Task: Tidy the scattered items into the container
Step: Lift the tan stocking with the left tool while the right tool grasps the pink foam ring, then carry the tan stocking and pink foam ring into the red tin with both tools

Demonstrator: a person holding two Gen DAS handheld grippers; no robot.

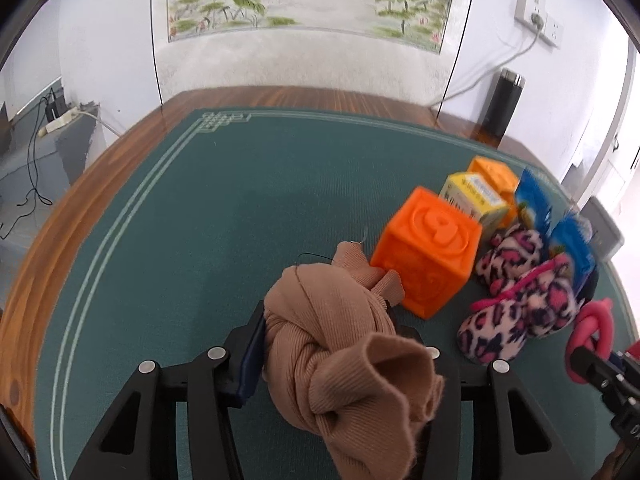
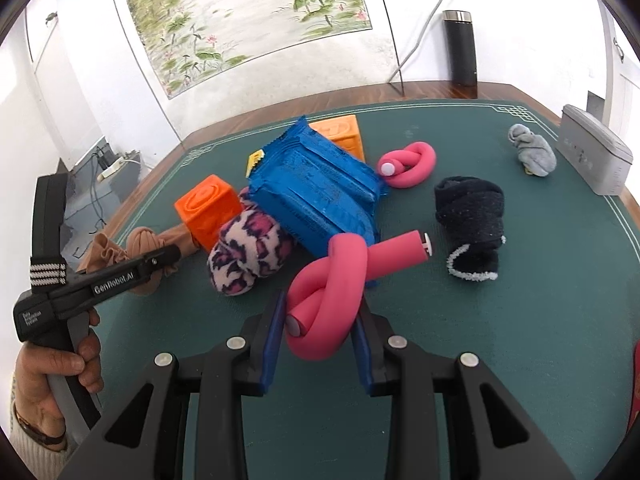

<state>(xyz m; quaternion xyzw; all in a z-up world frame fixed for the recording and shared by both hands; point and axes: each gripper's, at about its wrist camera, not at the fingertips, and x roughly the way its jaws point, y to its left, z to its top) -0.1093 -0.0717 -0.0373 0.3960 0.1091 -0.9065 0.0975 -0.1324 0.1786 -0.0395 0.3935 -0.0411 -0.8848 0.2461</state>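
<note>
Pinching a knotted tan cloth (image 1: 340, 344) lengthwise, left gripper (image 1: 336, 360) jaws closed on it, right gripper (image 2: 320, 332) clamping pink foam knot (image 2: 324, 300), free end pointing right, orange cube (image 1: 428, 248) ahead.

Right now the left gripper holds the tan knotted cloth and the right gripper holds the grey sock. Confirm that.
Not quite. The left gripper does hold the tan knotted cloth, but the right gripper is closed on a pink foam knot, not the grey sock. The right wrist view shows that sock lying far off on the mat, beside the grey tin.
</note>
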